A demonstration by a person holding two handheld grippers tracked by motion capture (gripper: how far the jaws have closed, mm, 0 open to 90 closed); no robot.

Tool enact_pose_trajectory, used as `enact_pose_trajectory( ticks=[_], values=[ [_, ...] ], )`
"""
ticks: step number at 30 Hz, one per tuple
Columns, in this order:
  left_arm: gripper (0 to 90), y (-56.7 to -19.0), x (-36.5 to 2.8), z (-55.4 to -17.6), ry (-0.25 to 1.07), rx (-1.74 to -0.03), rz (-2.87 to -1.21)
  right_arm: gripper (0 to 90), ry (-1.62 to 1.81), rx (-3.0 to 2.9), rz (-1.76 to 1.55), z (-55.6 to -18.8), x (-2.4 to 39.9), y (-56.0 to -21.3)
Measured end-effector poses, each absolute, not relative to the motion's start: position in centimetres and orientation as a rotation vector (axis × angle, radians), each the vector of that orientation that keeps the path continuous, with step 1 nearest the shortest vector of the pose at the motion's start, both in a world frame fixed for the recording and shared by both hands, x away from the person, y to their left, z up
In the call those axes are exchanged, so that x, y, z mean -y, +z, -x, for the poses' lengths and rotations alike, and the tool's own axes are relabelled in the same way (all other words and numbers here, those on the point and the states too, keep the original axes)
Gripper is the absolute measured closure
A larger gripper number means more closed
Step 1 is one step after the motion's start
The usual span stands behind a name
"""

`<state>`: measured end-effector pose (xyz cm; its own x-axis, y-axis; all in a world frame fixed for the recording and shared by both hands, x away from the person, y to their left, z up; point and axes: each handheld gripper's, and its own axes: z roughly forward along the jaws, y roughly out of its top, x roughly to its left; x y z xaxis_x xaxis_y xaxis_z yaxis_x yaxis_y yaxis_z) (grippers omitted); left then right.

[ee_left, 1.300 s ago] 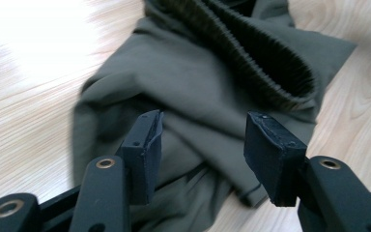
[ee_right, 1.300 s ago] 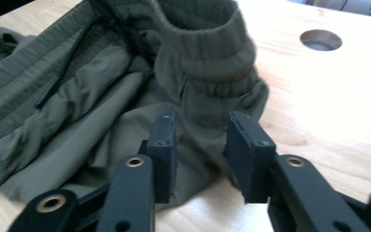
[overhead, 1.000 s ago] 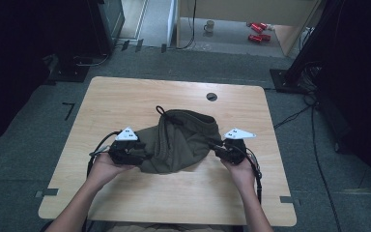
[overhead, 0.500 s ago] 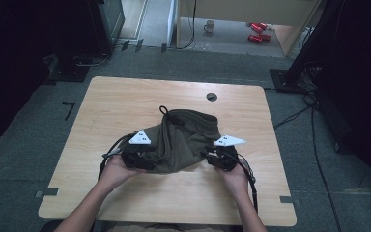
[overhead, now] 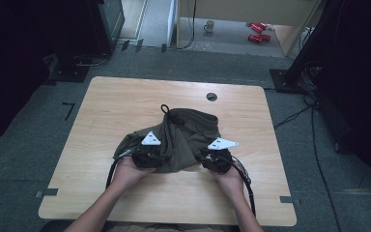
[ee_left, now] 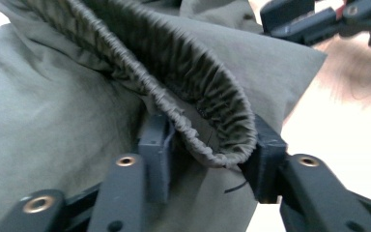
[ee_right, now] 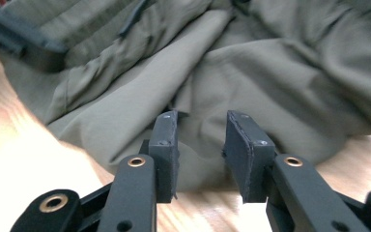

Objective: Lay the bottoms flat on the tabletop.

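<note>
So both hands are sitting at the near edge of the olive garment (overhead: pixel 183 140), which is lying bunched in the middle of the table (overhead: pixel 125 96). Left gripper (ee_left: pixel 207 150) has just been closing, and the elastic waistband (ee_left: pixel 212 96) is now sitting between its pads, looking pinched. Right gripper (ee_right: pixel 200 145) is resting against the fabric with its jaws parted and nothing clamped in the gap. Compared with a moment back, the hands are sitting closer together and nearer the person, so I'm guessing a fold or straighten is starting. Farther out, a dark drawstring loop (overhead: pixel 164 108) is poking off the far side. Beyond that, grey carpet, a mug (overhead: pixel 209 25) and red cans (overhead: pixel 257 30).
</note>
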<state>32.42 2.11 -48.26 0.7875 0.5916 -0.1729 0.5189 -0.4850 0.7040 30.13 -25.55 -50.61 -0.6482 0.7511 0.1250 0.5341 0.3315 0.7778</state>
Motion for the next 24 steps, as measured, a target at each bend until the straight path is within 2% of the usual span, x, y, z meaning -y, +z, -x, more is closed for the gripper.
enact_pose_trajectory(
  ticks=[2, 5, 24],
  values=[
    [74.9, -47.9, -2.3, -32.5, 0.129, -0.818, -2.182, 67.3, 1.210, -2.356, -1.155, -30.2, 25.3, -50.9],
    [79.0, -47.2, -2.9, -32.7, 0.136, -0.816, -2.173, 67.9, 1.191, -2.380, -1.160, -30.3, 25.0, -51.3],
    [79.9, -40.4, -8.5, -36.5, 0.209, -0.855, -2.134, 72.0, 1.145, -2.415, -1.130, -30.1, 25.2, -51.7]
  ],
)
